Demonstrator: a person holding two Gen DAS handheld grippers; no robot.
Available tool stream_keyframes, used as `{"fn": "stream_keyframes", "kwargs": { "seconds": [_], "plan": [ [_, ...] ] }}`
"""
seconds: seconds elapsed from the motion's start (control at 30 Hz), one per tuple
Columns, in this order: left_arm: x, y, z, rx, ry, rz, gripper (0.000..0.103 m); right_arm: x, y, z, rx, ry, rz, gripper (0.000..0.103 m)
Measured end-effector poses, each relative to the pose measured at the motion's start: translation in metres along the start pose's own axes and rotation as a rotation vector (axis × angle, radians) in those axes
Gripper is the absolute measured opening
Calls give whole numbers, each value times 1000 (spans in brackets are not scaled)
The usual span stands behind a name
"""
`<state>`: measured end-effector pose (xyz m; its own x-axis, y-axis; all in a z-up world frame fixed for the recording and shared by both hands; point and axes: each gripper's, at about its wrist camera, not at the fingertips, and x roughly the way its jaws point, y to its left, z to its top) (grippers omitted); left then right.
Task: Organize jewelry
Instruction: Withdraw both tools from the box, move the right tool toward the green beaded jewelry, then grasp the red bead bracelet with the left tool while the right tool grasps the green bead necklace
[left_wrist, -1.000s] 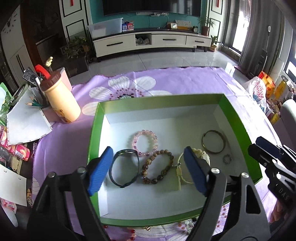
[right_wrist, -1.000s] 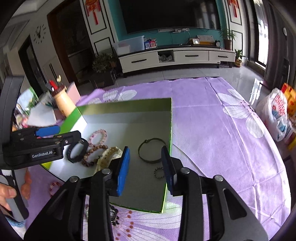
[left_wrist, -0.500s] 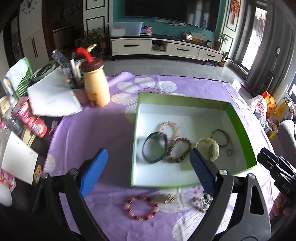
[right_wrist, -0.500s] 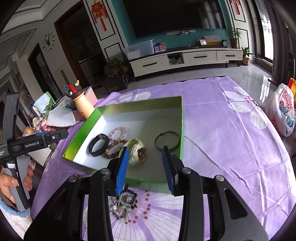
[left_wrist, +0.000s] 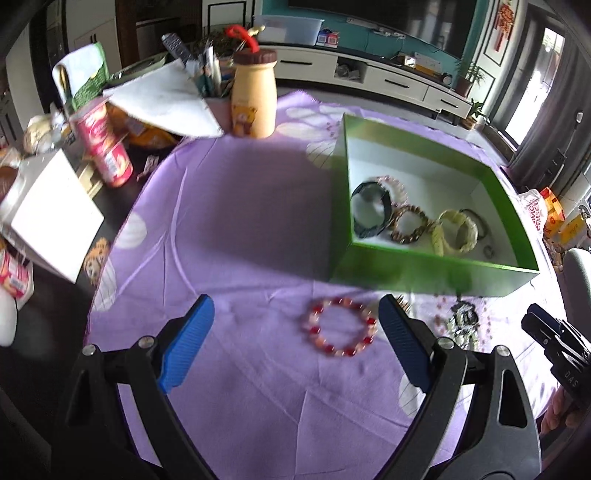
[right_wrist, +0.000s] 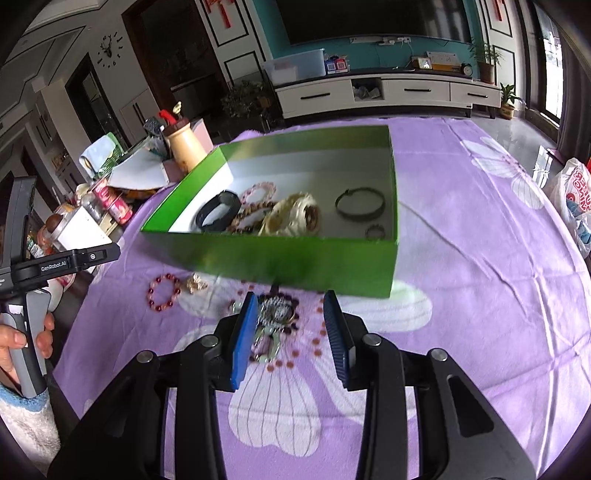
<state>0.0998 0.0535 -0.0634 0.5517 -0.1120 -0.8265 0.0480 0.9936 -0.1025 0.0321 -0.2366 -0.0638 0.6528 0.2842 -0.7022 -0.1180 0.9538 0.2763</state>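
Observation:
A green box (left_wrist: 424, 267) sits on the purple flowered cloth and holds a black band (left_wrist: 369, 210), bead bracelets (left_wrist: 408, 223), a cream bangle (left_wrist: 456, 234), a thin dark bangle (right_wrist: 360, 203) and a small ring (right_wrist: 375, 232). In front of it lies a red bead bracelet (left_wrist: 340, 326). My left gripper (left_wrist: 295, 317) hangs open and wide above the bracelet, which is nearer its right finger. A tangled jewelry pile (right_wrist: 275, 314) lies between the fingers of my right gripper (right_wrist: 290, 308). That gripper is partly open, its pads clear of the pile. A small gold piece (right_wrist: 195, 284) rests beside the red bracelet (right_wrist: 164, 291).
A tan bottle with a brown cap (left_wrist: 255, 99), a red can (left_wrist: 107, 147), papers and snack packs crowd the table's left end beyond the cloth. A person's hand (right_wrist: 22, 339) holds the left gripper's handle. Bare purple cloth lies to the right of the box.
Both grippers have drawn back from over the box to the cloth in front of it. The left one swung left and widened; the red bracelet and the pile now lie between the fingers.

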Motion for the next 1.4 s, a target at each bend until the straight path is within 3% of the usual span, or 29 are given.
{"fn": "stream_keyframes", "kwargs": {
  "seconds": [0.3,0.47,0.7,0.97,1.13,1.4],
  "plan": [
    [28,2,-26,-8,52,35,92,22,14,-27,-18,85,9,37],
    [36,-3,-28,10,43,64,89,36,14,-33,-12,106,-5,37],
    [46,-7,-26,31,31,93,66,46,22,-31,-64,98,-41,37],
    [56,-11,-27,51,30,100,49,53,36,-30,-143,90,-82,23],
    [54,-22,-31,101,21,63,19,53,39,-33,-146,80,-67,17],
    [50,-22,-37,79,40,-36,8,52,38,-36,-125,89,-33,9]
  ]
}}
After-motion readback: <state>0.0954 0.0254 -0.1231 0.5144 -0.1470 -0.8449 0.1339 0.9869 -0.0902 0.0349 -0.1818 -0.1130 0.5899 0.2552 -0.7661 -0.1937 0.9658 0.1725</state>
